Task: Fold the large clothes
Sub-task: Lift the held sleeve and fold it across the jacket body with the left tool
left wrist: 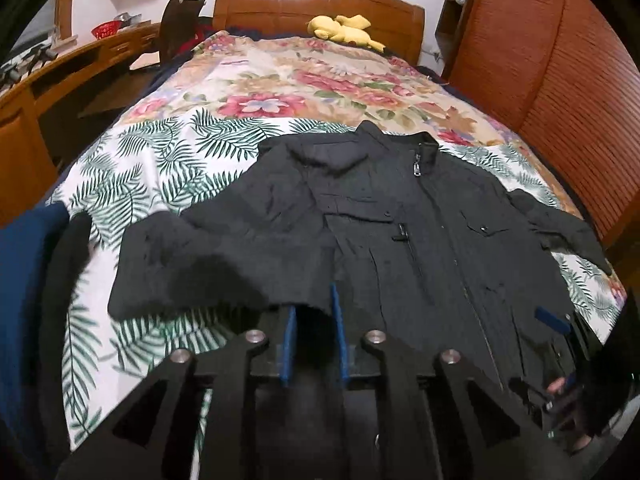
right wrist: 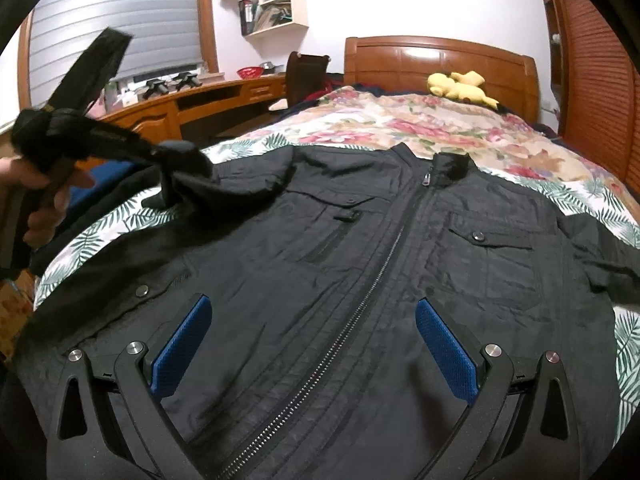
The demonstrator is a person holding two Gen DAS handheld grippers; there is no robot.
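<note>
A black zip-up jacket (left wrist: pixel 420 216) (right wrist: pixel 360 240) lies face up on the bed, collar toward the headboard. One of its sleeves (left wrist: pixel 208 256) is folded across toward the chest. In the left wrist view the cuff edge sits between the tips of my left gripper (left wrist: pixel 314 304). Its blue pads (left wrist: pixel 289 344) stand a narrow gap apart and do not press the cloth. In the right wrist view a hand (right wrist: pixel 36 200) holds that left gripper (right wrist: pixel 176 184) with the sleeve raised at its tip. My right gripper (right wrist: pixel 312 304) stands wide open and empty over the lower front, astride the zipper (right wrist: pixel 352 316).
A leaf and flower bedspread (left wrist: pixel 240 92) covers the bed. A yellow plush toy (left wrist: pixel 344 28) lies by the wooden headboard (left wrist: pixel 320 0). A wooden desk (right wrist: pixel 168 108) and a chair (right wrist: pixel 306 76) stand to the left. A slatted wooden wardrobe (left wrist: pixel 560 80) stands to the right. Blue cloth (left wrist: pixel 24 280) lies at the left edge.
</note>
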